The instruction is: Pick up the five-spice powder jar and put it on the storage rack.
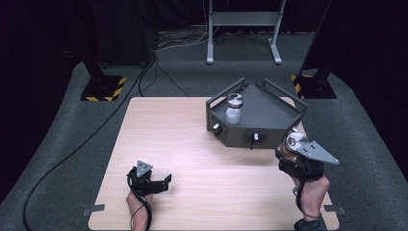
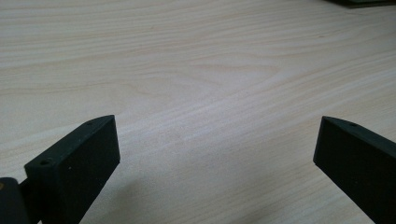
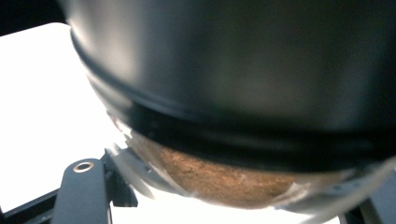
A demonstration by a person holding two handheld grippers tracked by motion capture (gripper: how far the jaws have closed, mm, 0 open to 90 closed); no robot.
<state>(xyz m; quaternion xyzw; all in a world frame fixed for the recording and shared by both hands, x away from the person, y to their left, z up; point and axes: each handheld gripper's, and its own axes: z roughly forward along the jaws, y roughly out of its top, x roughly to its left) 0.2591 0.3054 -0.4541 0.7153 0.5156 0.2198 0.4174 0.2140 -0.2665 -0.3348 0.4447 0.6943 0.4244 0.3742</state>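
The right claw point(image 1: 291, 144) pinches a jar of brown powder point(image 1: 294, 140), held just off the near right corner of the dark tray point(image 1: 269, 108); the tray lies up and left (a white jar point(image 1: 234, 109) stands inside). The left claw point(image 1: 161, 182) rests spread over the desk point(image 1: 192, 159).

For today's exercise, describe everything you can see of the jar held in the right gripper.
The jar is small, of clear glass by its look, with a shiny metal-looking cap and brown powder inside. The right gripper is shut on it, at the table's right side, just in front of the dark grey tray. In the right gripper view its dark cap looms close and blurred above the brown contents. Whether it touches the table cannot be told.
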